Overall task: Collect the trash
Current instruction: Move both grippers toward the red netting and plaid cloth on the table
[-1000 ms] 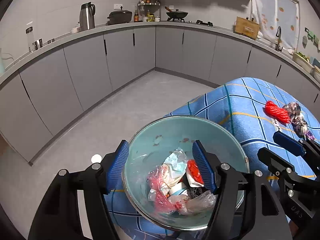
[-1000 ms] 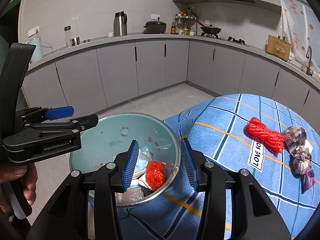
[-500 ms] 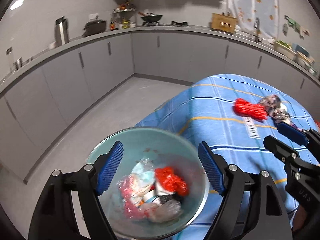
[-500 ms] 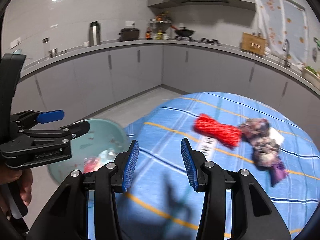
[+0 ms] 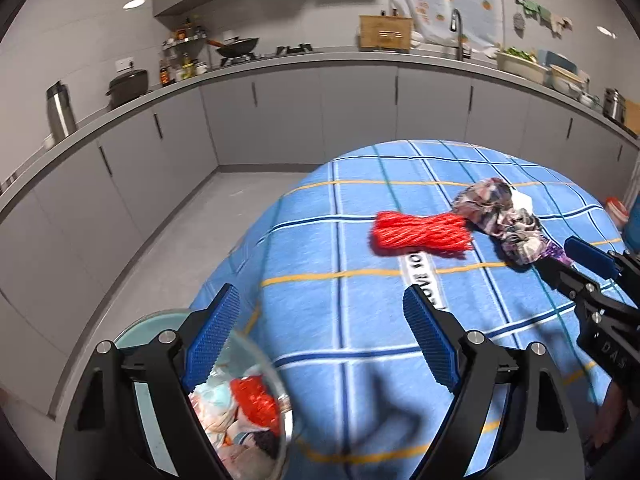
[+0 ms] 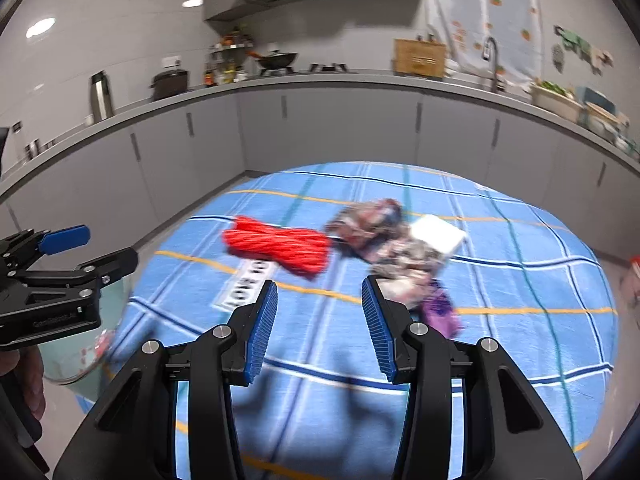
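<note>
A red mesh net (image 5: pixel 420 233) (image 6: pixel 280 247) and a crumpled patterned wrapper (image 5: pixel 500 218) (image 6: pixel 396 254) with a white piece (image 6: pixel 438 233) lie on the blue checked tablecloth (image 5: pixel 360 312). A glass bowl (image 5: pixel 280 392) (image 6: pixel 76 360) holding several bits of trash sits at the table's near left edge. My left gripper (image 5: pixel 320 344) is open and empty, its left finger over the bowl. My right gripper (image 6: pixel 318 328) is open and empty, above the cloth just short of the net and wrapper.
Grey kitchen cabinets and a counter (image 5: pixel 280 92) curve around the room behind the table. A kettle (image 5: pixel 60 112), pots and a wok (image 5: pixel 236 46) stand on the counter. Grey floor (image 5: pixel 168 248) lies left of the table. A red-lidded item (image 5: pixel 616 208) sits at the far right.
Both grippers have swung right, away from the bowl, toward the red net and wrapper. The bowl has slid to the lower left of both views. Both jaws stay open.
</note>
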A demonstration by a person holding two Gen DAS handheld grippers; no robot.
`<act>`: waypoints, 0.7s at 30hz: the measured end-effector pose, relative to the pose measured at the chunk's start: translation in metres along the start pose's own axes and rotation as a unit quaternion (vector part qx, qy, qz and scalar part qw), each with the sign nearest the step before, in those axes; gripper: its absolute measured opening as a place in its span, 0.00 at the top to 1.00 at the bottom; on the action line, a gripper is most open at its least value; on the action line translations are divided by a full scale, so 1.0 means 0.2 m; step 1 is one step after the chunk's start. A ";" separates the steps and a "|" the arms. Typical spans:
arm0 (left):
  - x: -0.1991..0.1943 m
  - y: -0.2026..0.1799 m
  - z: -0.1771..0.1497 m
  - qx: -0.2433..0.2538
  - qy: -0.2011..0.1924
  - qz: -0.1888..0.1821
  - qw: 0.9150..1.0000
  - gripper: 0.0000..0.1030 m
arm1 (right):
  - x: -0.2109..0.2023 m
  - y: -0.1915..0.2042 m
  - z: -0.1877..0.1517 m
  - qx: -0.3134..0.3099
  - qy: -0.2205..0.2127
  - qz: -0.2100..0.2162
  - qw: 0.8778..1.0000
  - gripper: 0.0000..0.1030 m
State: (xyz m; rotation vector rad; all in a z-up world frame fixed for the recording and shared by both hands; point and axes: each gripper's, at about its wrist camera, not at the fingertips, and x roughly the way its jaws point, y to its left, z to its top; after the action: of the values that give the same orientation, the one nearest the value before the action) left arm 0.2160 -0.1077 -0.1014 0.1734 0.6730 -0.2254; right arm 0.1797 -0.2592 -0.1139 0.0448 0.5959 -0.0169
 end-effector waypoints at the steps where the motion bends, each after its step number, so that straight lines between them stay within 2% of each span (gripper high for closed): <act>1: 0.02 -0.02 0.01 0.004 0.001 -0.001 1.000 0.19 | 0.01 -0.03 0.00 0.005 0.001 -0.005 1.000 0.57; 6: 0.12 -0.12 0.07 0.016 0.008 -0.008 1.000 0.19 | 0.07 -0.14 0.01 0.022 0.010 -0.033 0.999 0.57; 11: 0.21 -0.18 0.15 0.025 0.008 -0.001 1.000 0.16 | 0.17 -0.14 0.05 0.015 0.027 -0.055 0.998 0.57; 19: 0.37 -0.17 0.18 0.015 0.024 0.003 1.000 0.14 | 0.40 -0.15 0.08 0.000 0.081 -0.076 0.994 0.57; 21: 0.39 -0.18 0.19 0.016 0.025 0.002 1.000 0.13 | 0.45 -0.16 0.08 0.000 0.098 -0.081 0.992 0.60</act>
State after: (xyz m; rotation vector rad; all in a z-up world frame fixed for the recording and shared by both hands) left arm 0.2885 -0.1626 -0.1257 0.2122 0.7195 -0.2294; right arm 0.2617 -0.2916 -0.1517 -0.0020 0.7946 -0.1719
